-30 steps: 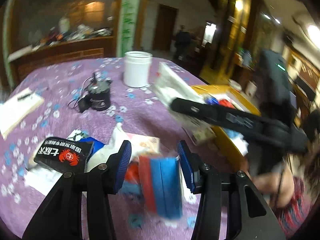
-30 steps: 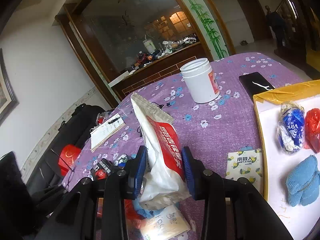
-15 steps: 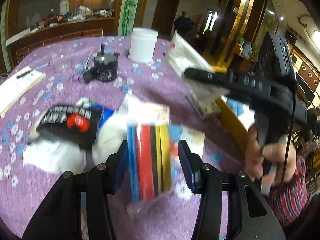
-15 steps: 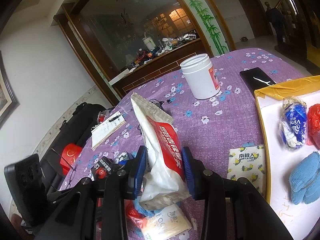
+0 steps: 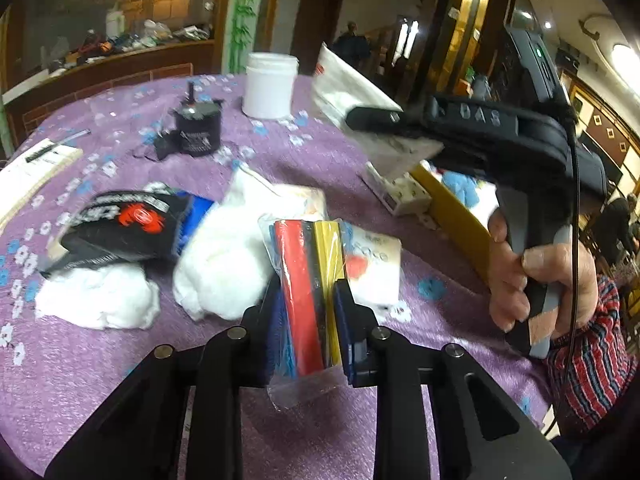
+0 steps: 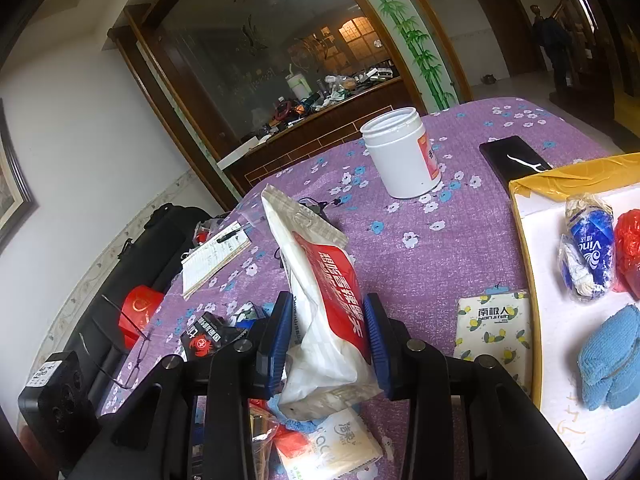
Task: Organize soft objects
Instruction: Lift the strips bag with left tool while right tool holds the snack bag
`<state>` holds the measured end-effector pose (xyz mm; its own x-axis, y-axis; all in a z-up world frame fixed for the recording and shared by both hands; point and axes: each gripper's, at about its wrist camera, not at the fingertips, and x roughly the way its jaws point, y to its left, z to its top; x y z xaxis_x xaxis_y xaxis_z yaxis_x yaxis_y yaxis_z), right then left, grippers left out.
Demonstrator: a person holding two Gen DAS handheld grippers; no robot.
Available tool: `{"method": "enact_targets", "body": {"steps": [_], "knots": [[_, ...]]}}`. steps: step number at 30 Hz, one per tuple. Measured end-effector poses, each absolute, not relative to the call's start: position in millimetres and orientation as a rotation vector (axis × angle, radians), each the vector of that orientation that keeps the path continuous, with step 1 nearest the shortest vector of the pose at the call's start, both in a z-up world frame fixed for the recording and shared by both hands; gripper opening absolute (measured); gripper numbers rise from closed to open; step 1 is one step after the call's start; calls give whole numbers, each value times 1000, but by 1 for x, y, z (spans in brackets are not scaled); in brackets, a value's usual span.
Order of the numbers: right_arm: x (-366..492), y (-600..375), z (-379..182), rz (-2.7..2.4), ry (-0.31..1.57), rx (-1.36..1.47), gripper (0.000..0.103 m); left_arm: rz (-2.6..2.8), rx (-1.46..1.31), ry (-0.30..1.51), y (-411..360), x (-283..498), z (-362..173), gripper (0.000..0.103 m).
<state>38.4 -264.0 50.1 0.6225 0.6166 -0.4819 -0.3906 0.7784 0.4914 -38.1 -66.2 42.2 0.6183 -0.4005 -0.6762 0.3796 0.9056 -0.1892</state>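
Observation:
A clear-wrapped pack of coloured sponges [image 5: 306, 280], blue, red, black and yellow, stands on edge on the purple tablecloth. My left gripper [image 5: 308, 316] is closing its jaws on it, and both blue pads touch its sides. My right gripper [image 6: 326, 320] is shut on a white-and-red tissue pack [image 6: 320, 264], held above the table. From the left wrist view the same right gripper [image 5: 372, 120] hovers over the table in a person's hand [image 5: 536, 276]. A yellow-rimmed white tray [image 6: 524, 248] at the right holds a blue cloth [image 6: 612, 356], a blue tissue roll pack [image 6: 592, 248] and a red bag [image 6: 628, 248].
White cotton wads [image 5: 224, 256] and a black pouch with a red crab [image 5: 120, 216] lie left of the sponges. A white jar [image 6: 400, 156], a black phone [image 6: 512, 156], a notebook [image 6: 216, 256], a lemon-print tissue pack [image 6: 496, 328] and a black device [image 5: 196, 128] sit on the table.
My left gripper's jaws have narrowed from wide apart onto the sponge pack, which now stands upright between the pads. The right gripper and its tissue pack have not moved.

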Motion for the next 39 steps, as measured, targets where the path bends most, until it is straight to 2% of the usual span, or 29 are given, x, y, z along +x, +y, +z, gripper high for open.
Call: {"method": "enact_targets", "body": {"steps": [11, 26, 39], "knots": [[34, -258, 52, 615, 670, 328, 37, -289, -82, 644, -40, -37, 58, 22], [-7, -224, 62, 759, 599, 214, 37, -82, -21, 506, -28, -42, 66, 22], [-11, -220, 65, 791, 580, 191, 37, -3, 63, 460, -33, -43, 63, 22]]}}
